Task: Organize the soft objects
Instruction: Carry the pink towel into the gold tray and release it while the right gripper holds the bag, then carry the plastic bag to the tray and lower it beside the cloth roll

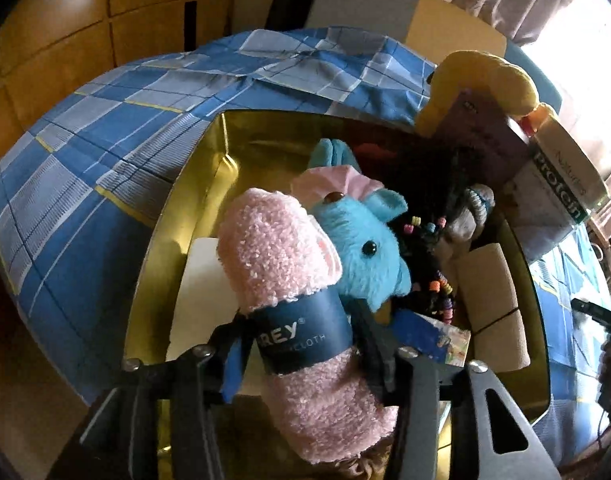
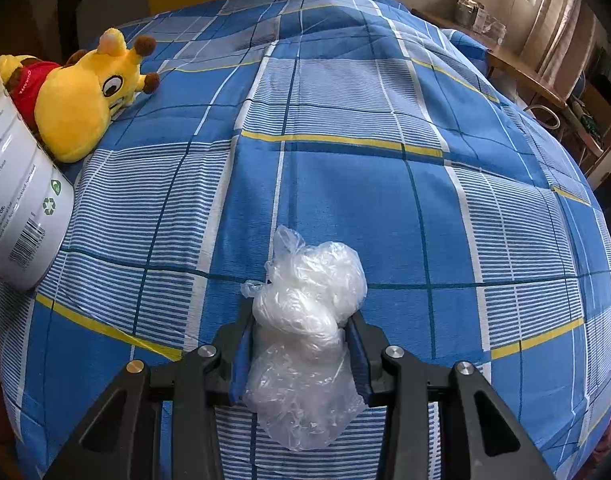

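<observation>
My left gripper (image 1: 301, 332) is shut on a rolled pink washcloth (image 1: 281, 264) with a dark blue paper band, held over a gold-lined box (image 1: 177, 208). In the box lie a blue plush toy (image 1: 365, 252), a dark beaded item (image 1: 429, 280) and a beige roll (image 1: 493, 300). My right gripper (image 2: 301, 332) is shut on a crumpled clear plastic bag (image 2: 305, 320), just above the blue checked bedspread (image 2: 345, 160). A yellow giraffe plush (image 2: 81, 96) in a red shirt lies at the far left on the bed.
A white protein tin (image 2: 21, 200) lies beside the giraffe; it also shows in the left wrist view (image 1: 557, 184) at the box's far right corner. A wooden desk (image 2: 521, 68) stands beyond the bed at right. Wooden floor (image 1: 45, 40) lies left of the bed.
</observation>
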Demonstrator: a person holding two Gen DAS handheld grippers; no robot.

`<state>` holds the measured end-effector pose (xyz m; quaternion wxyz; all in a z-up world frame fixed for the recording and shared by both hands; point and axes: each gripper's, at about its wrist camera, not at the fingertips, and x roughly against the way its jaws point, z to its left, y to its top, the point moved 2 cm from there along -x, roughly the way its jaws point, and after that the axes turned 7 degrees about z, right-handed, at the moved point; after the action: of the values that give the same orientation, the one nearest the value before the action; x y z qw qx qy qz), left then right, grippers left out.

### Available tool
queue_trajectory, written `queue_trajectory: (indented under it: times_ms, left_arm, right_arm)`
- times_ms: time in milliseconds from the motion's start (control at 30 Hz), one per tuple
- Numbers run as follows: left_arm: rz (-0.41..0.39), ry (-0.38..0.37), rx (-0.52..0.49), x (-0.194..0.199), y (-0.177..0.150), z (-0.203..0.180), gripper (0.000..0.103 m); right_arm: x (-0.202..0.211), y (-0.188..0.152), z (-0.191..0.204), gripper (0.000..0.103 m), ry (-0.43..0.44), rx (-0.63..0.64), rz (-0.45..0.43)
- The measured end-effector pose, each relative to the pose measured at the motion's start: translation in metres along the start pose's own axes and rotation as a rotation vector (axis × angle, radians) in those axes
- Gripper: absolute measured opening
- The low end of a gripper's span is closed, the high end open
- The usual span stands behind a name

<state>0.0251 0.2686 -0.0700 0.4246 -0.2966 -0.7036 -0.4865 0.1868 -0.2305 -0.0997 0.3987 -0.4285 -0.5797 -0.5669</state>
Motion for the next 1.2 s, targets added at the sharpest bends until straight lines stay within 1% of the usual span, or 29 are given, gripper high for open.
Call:
queue_trajectory:
  times_ms: [33,133,200,267,367,567,700,800,867,1033,1200]
  left_arm:
    - [-0.007,0.014,-0.009,0.002,-0.002,0.000,0.057]
    - [-0.031,0.036,-0.027,0.008,-0.004,0.000,0.061]
    - [-0.052,0.043,-0.026,0.014,-0.006,0.000,0.062]
    - [-0.074,0.057,-0.027,0.022,-0.007,0.000,0.066]
    - [-0.114,0.069,-0.039,0.033,-0.007,-0.002,0.067]
    - [-0.156,0.059,-0.070,0.048,-0.007,-0.006,0.067]
    - [-0.170,0.046,-0.076,0.054,-0.007,-0.009,0.067]
    - [-0.173,0.038,-0.077,0.056,-0.008,-0.010,0.067]
    - [-0.175,0.035,-0.082,0.057,-0.009,-0.012,0.067]
    - [-0.172,0.033,-0.094,0.057,-0.011,-0.014,0.067]
    - [-0.171,0.025,-0.100,0.057,-0.012,-0.016,0.067]
  right_arm:
    - [0.000,0.000,0.000,0.041,0.000,0.000,0.000]
    - [0.001,0.000,0.000,0.041,-0.005,0.003,-0.002]
    - [0.001,-0.001,0.001,0.041,-0.007,0.005,-0.004]
    - [0.001,-0.001,0.001,0.041,-0.011,0.005,-0.006]
    - [0.000,-0.002,0.002,0.041,-0.019,0.005,-0.008]
    - [-0.001,0.002,0.001,0.041,-0.025,-0.022,0.013]
    - [-0.002,0.008,0.004,0.040,-0.048,-0.029,0.033]
    - [-0.002,0.019,0.008,0.040,-0.051,-0.042,0.056]
    - [0.001,0.029,0.013,0.039,-0.049,-0.041,0.054]
    - [0.021,0.064,0.045,0.039,-0.022,-0.010,-0.002]
    - [0.055,0.105,0.080,0.039,-0.007,0.034,-0.086]
